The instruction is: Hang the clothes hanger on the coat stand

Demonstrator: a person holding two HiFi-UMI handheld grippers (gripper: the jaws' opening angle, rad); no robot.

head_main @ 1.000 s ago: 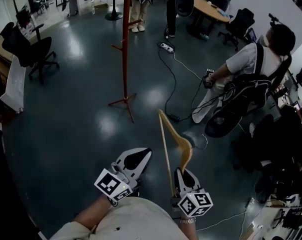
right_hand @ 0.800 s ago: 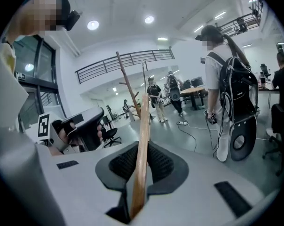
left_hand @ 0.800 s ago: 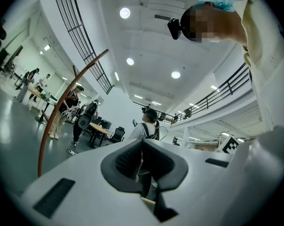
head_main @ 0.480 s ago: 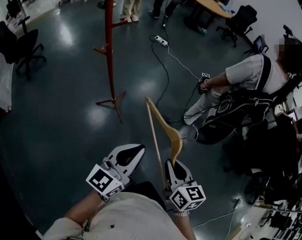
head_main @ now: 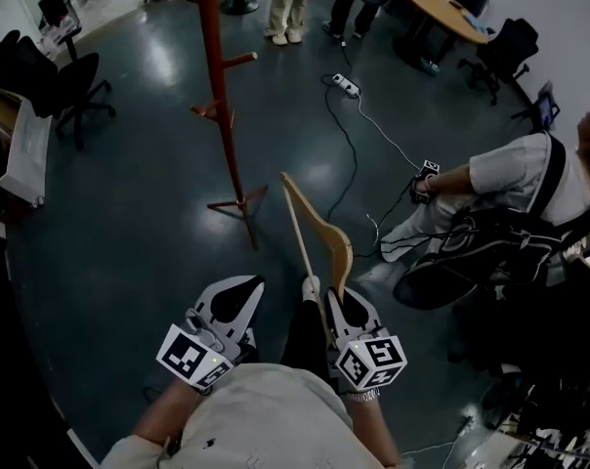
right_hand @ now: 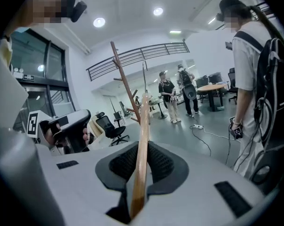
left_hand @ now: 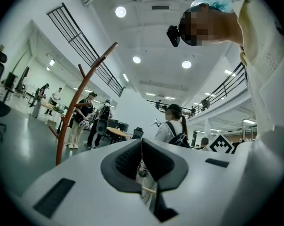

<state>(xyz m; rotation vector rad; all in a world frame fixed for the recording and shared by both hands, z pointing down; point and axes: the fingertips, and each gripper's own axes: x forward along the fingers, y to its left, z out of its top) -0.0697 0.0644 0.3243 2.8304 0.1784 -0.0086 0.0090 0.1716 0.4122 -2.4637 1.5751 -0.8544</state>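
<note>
floor [head_main: 129, 233]: dark, glossy, patches of light glare
coat stand [head_main: 217, 106]: red-brown, upright, splayed feet on the floor, far centre-left
power strip [head_main: 346, 86]: white, flat on the floor, far, right of the coat stand
cable [head_main: 351, 159]: black, snakes from the power strip toward near right
office chair [head_main: 63, 84]: black, far left, wheels on the floor
table [head_main: 440, 6]: round, wooden top, far right
standing person [head_main: 287, 10]: far edge, shoes on the floor
seated person [head_main: 525, 179]: right, foot by the cable end

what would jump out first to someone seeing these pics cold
The wooden clothes hanger stands up from the right gripper, clamped between its jaws, low in the middle of the head view. Beyond it, at upper left on the dark floor, rises the red coat stand. The left gripper, just left of the right one, is shut on nothing.
</note>
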